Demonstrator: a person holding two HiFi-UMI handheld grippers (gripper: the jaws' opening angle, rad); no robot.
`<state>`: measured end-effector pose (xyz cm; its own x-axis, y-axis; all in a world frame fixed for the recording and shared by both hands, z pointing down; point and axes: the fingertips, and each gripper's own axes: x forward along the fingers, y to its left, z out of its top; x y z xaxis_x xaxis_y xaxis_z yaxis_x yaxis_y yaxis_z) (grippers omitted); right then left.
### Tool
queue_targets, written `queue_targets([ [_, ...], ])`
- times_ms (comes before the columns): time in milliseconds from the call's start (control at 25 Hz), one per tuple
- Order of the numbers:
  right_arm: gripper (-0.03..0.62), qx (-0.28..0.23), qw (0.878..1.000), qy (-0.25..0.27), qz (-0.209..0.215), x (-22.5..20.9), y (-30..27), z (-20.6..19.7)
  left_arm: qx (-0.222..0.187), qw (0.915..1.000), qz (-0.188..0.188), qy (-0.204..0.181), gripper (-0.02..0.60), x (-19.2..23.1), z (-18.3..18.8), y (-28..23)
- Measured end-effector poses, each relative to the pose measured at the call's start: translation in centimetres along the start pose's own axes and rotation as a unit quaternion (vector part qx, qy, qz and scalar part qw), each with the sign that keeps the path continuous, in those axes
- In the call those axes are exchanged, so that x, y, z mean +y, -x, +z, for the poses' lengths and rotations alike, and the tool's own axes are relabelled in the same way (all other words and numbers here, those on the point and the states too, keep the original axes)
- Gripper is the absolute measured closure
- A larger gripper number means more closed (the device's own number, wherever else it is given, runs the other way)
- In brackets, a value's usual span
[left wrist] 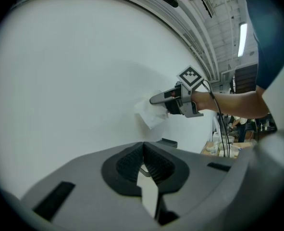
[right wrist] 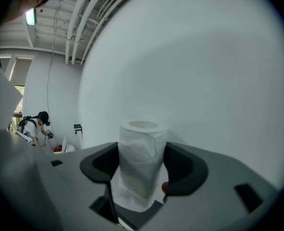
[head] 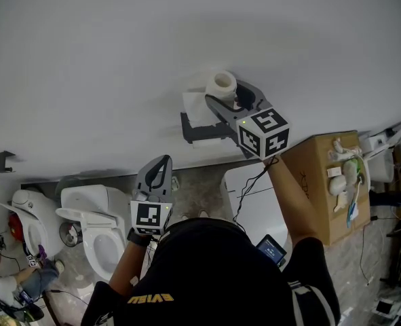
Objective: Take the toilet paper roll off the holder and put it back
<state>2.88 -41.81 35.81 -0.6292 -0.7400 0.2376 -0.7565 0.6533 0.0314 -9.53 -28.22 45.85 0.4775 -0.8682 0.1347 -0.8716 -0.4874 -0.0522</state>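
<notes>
Right gripper view: toilet paper roll (right wrist: 142, 165) upright, clamped between both fingers (right wrist: 181, 169)

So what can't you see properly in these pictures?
Head view: the right gripper covers the lower part of the toilet paper roll.
Right gripper view: the near holder does not show.
Left gripper view: the roll is lost against the white wall; only a loose sheet shows.

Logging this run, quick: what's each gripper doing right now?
Left gripper: closed, holding nothing.
Right gripper: closed on the toilet paper roll.
</notes>
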Motion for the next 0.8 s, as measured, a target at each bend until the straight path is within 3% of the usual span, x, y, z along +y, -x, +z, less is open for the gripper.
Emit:
queue_targets([
  [800,0.313,0.001,0.998,0.038,-0.043,-0.3,-1.2,-6.1,-0.001,1.0,0.009,-0.005,0.571,-0.2,0.1,-0.4],
])
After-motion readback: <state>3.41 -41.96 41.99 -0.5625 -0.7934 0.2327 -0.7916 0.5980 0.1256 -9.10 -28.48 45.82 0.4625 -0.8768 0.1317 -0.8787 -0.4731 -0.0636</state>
